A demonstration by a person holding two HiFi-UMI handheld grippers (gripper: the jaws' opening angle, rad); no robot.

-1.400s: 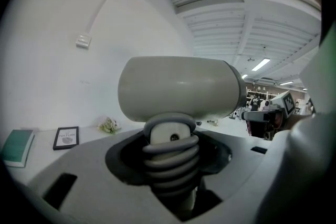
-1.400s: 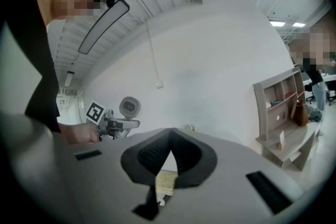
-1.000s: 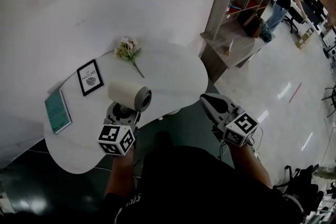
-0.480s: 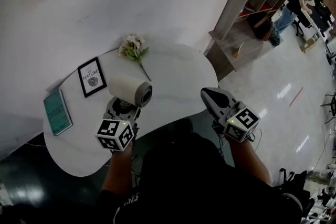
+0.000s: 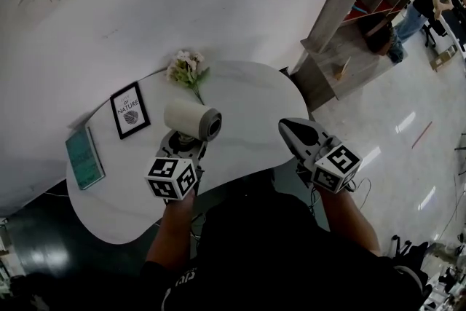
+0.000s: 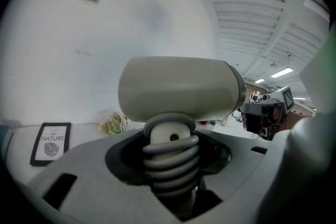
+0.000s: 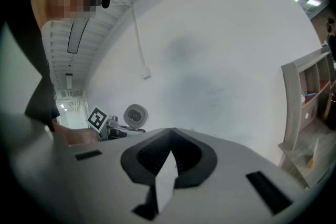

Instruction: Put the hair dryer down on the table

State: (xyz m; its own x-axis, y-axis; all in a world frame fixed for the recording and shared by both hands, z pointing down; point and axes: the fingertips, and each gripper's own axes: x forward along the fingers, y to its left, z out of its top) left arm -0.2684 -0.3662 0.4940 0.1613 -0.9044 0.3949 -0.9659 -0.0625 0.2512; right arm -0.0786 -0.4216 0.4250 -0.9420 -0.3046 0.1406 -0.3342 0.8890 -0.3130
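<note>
Blk-framed pic [image 6: 51, 142], txt reads "OF NATURE".

I held the left gripper [image 5: 186, 145] out ahead of my bare left forearm [image 5: 172, 229], pointed slightly downward, jaws clamped on the ribbed handle of the hair dryer [image 5: 191, 119], its marker cube [image 5: 171, 178] nearest me. The right gripper [image 5: 290, 130] sat well apart on my right forearm [image 5: 351, 221], roughly level. Its jaws were closed tip to tip with nothing between them, and both arms reached forward from my torso.

Beige hair dryer [image 5: 191, 119], barrel level, above table [image 5: 247, 102]
</note>
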